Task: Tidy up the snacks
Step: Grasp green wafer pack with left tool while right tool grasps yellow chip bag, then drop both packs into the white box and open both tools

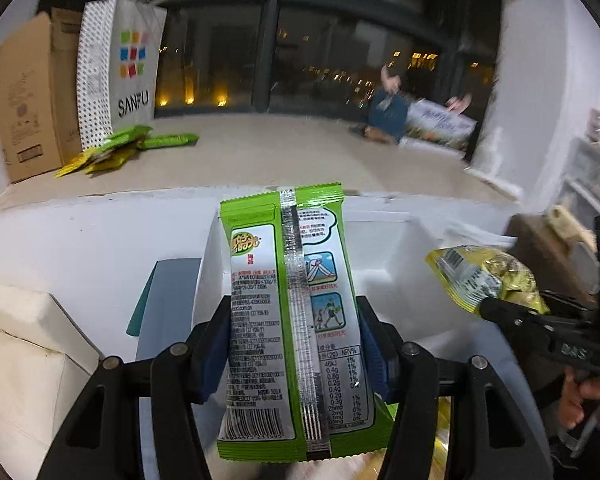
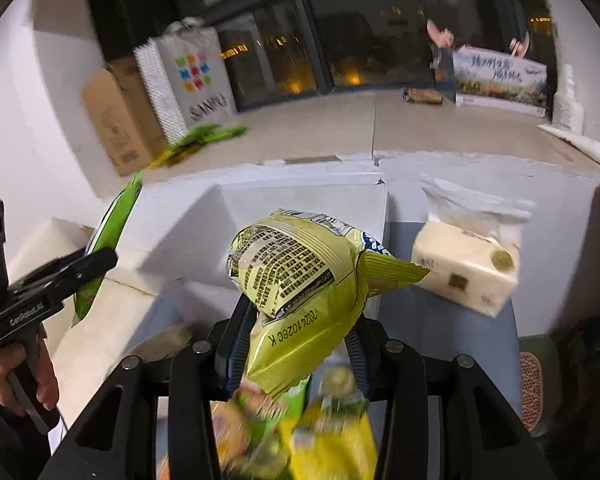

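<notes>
Left wrist view shows the left hand-held gripper (image 1: 294, 344) clenched on a green snack packet (image 1: 288, 320), which stands upright between its blue pads with the printed back and silver seam facing the camera. Behind the packet sits an open white box (image 1: 380, 248) on the tabletop (image 1: 80, 248). At the right edge of this view the right hand-held gripper (image 1: 512, 312) grasps a yellow snack bag (image 1: 484, 276), held above the tabletop.

Right wrist view shows that same yellow snack bag (image 2: 300, 276) pinched at its lower part between the right hand-held gripper (image 2: 300, 344) fingers, crumpled and leaning forward over the white box (image 2: 300, 200). Below the gripper lies a blurred heap of green and yellow snack packets (image 2: 300, 432). A tissue pack (image 2: 468, 268) rests near the right side of the tabletop, just beside the box. At the left, the left hand-held gripper (image 2: 96, 260) holds the green snack packet (image 2: 112, 232) edge-on.

On the floor (image 2: 320, 128) beyond the tabletop's far edge, a cardboard box (image 1: 32, 96) and a white shopping bag (image 1: 132, 64) stand against the wall, with more green and yellow packets (image 1: 128, 148) scattered at their base.
</notes>
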